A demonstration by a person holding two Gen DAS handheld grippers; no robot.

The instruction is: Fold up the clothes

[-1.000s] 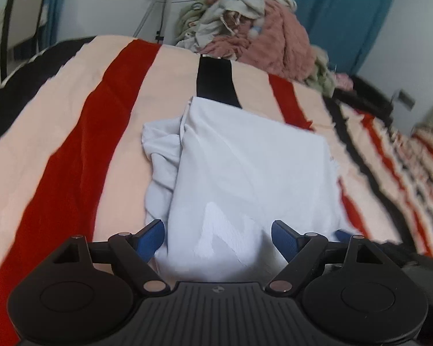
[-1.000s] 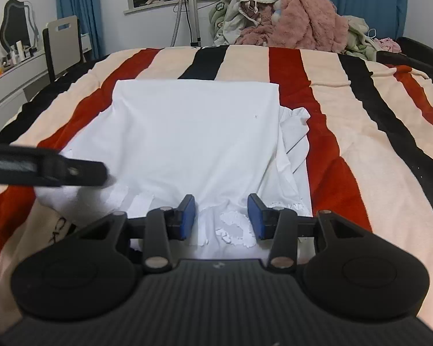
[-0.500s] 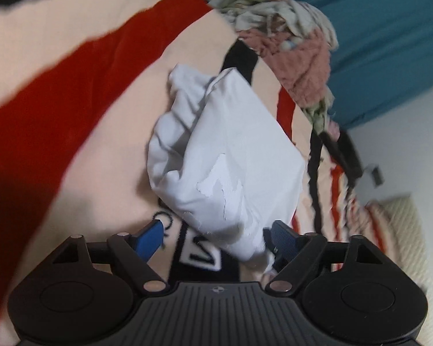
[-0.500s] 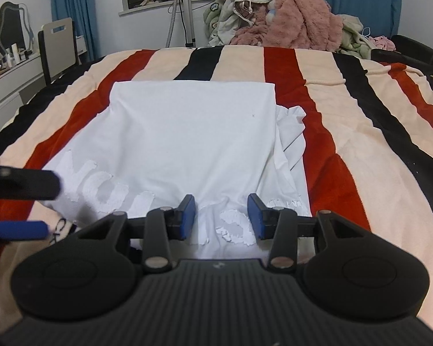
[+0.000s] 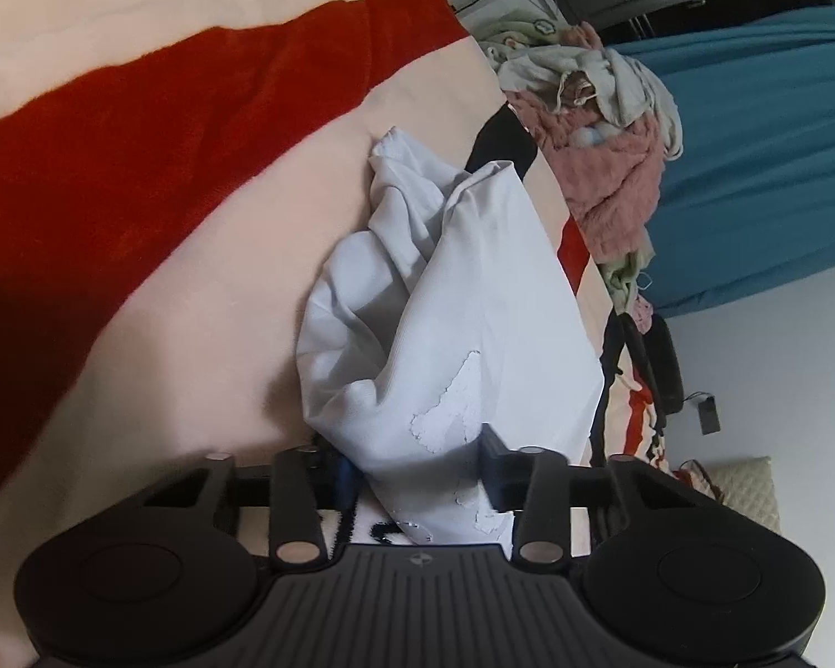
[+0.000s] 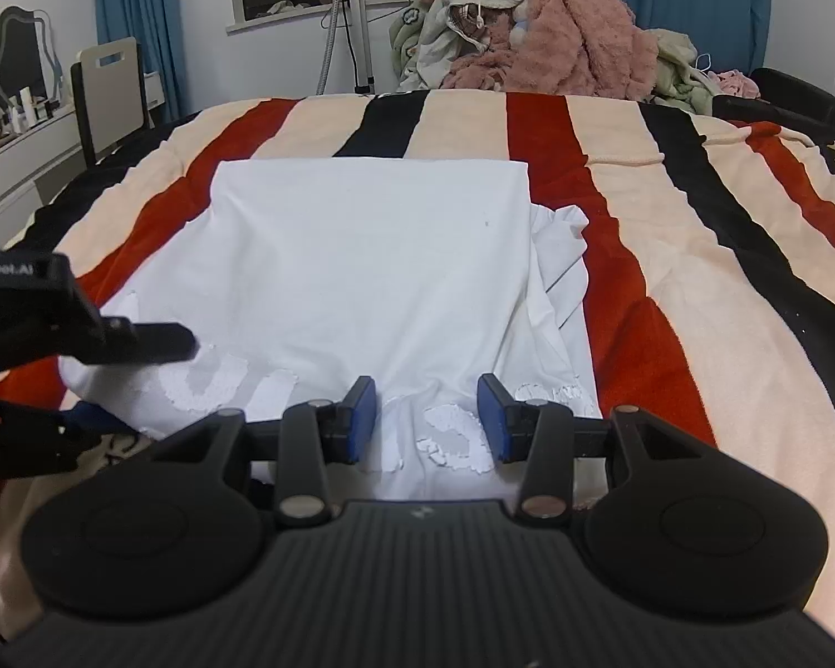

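left tool (image 5: 417, 467): rolled sideways, jaws clamped on cloth; right tool (image 6: 426, 417): level, jaws parted

shirt (image 6: 362, 256): smooth white cloth, cracked print | blanket (image 6: 668, 256): fuzzy fleece | gripper (image 6: 426, 426): matt black plastic

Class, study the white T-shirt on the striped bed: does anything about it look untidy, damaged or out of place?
Yes. The white T-shirt's printed lettering near the hem is cracked and flaking. A sleeve sticks out crumpled past the folded right edge. The left gripper has bunched up the near left corner, so that side is lifted.
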